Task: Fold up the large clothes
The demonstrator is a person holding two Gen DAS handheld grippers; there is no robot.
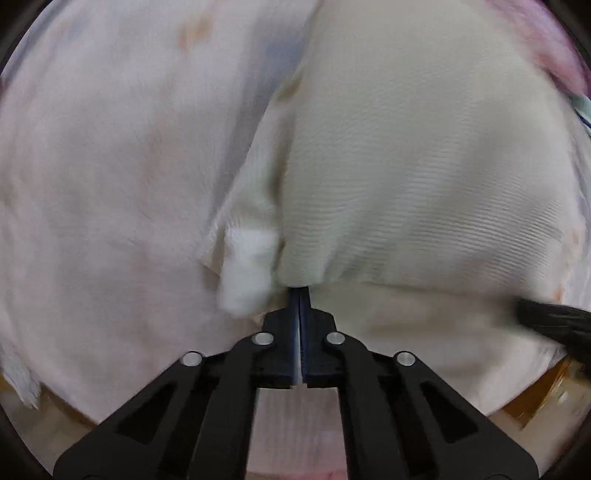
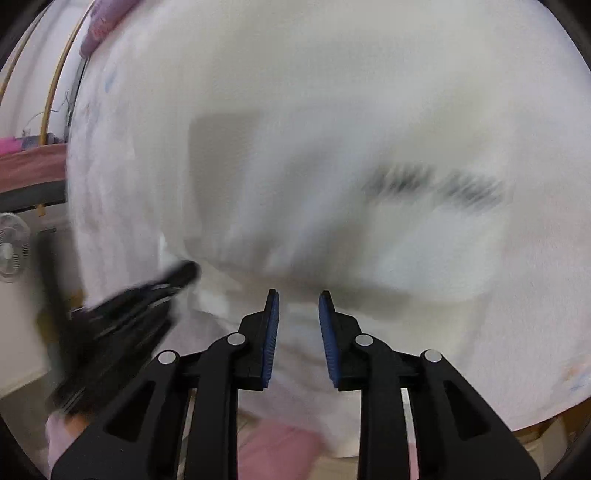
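A large cream ribbed garment (image 1: 424,177) lies on a pale pink patterned sheet (image 1: 110,147). My left gripper (image 1: 300,290) is shut on the garment's near hem, beside a white fluffy label or tuft (image 1: 249,266). In the right wrist view the same garment (image 2: 332,147) fills the frame, blurred, with a dark printed mark (image 2: 436,184). My right gripper (image 2: 297,295) is open, its blue pads apart just at the garment's near edge, holding nothing. The left gripper (image 2: 184,273) shows there at the left, blurred. The right gripper's tip shows at the right edge of the left wrist view (image 1: 554,321).
A purple-pink cloth (image 2: 99,26) lies at the sheet's far end. A white fan (image 2: 11,247) stands on the floor at the left, below a pink-topped shelf (image 2: 29,166). The sheet's near edge (image 1: 517,398) drops to a wooden frame.
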